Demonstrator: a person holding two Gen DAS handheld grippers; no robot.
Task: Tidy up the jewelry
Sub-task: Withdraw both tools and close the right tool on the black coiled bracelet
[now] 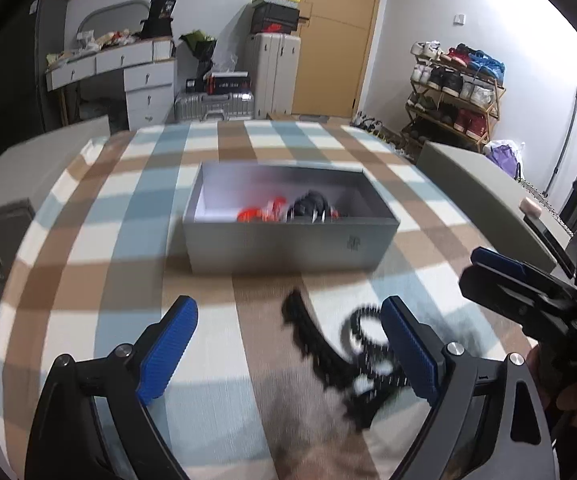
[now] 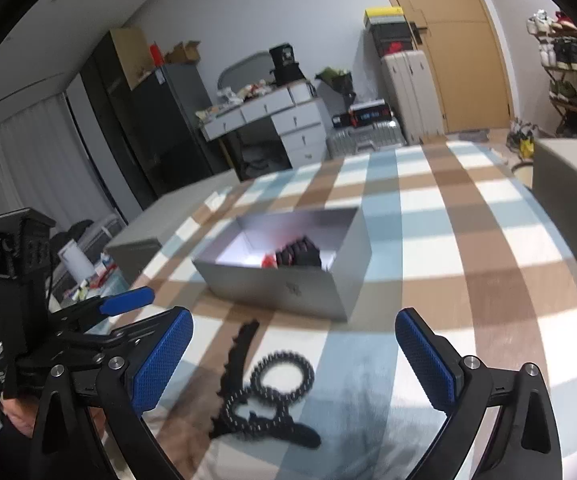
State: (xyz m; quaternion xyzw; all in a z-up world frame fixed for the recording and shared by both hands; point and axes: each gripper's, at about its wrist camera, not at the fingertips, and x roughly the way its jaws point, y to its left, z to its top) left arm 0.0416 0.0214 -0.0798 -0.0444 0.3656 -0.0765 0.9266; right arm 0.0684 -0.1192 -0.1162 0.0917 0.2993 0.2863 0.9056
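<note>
A black beaded necklace (image 1: 352,356) lies loose on the checked cloth, in front of an open grey box (image 1: 288,240). The box holds red and black jewelry (image 1: 288,208). My left gripper (image 1: 288,344) is open, its blue pads either side of the necklace, not touching it. In the right wrist view the necklace (image 2: 268,392) lies between the open blue pads of my right gripper (image 2: 294,356), with the box (image 2: 288,284) beyond it. Each gripper shows in the other's view: the right one (image 1: 500,276) at right, the left one (image 2: 124,304) at left.
The checked cloth (image 1: 128,240) covers the table. A grey lid or box (image 1: 484,196) stands at the table's right edge. Beyond are a white desk (image 1: 128,76), suitcases (image 1: 276,72), a door and a shoe rack (image 1: 456,92).
</note>
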